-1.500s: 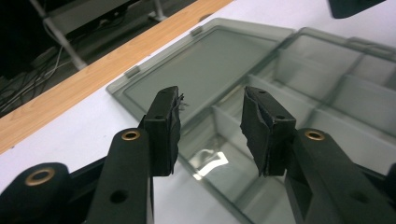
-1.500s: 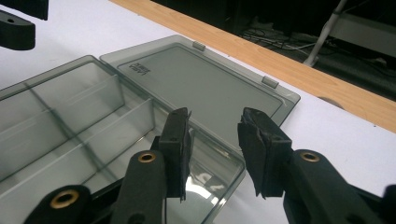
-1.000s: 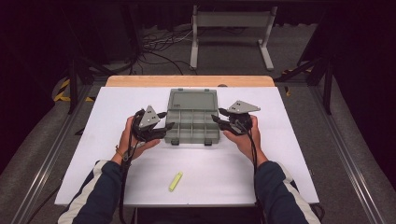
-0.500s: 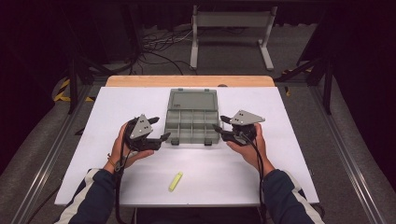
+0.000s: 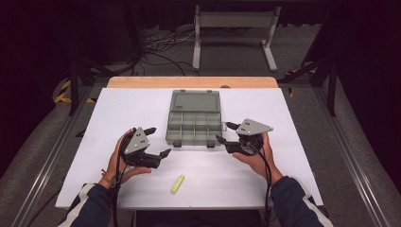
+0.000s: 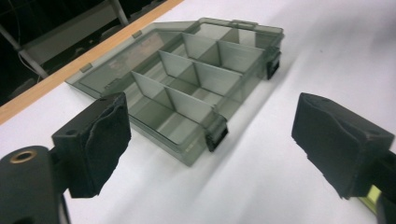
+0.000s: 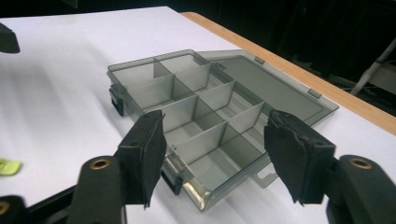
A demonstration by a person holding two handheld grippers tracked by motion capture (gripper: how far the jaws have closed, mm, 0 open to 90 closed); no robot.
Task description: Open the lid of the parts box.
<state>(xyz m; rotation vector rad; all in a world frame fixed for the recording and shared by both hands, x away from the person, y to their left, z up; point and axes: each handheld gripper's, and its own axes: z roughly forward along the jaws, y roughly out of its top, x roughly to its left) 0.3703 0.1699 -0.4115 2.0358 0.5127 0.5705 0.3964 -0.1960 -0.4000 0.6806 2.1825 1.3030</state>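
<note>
On the left, our left gripper (image 5: 154, 142) has just been opening; its jaws now stand wide apart with nothing between them, just beside the near left corner of the organizer box (image 5: 194, 118). The box sits mid-table on the white sheet (image 5: 118, 113), its lid (image 5: 195, 101) laid flat open behind and every compartment bare. We judge the opening done and any filling not begun. The only loose piece in sight, a small yellow-green piece (image 5: 178, 183), lies near the front edge, well apart from the box, with nothing in the way. Our right gripper (image 5: 226, 133) has likewise just been opening, holding nothing, at the box's near right corner.
</note>
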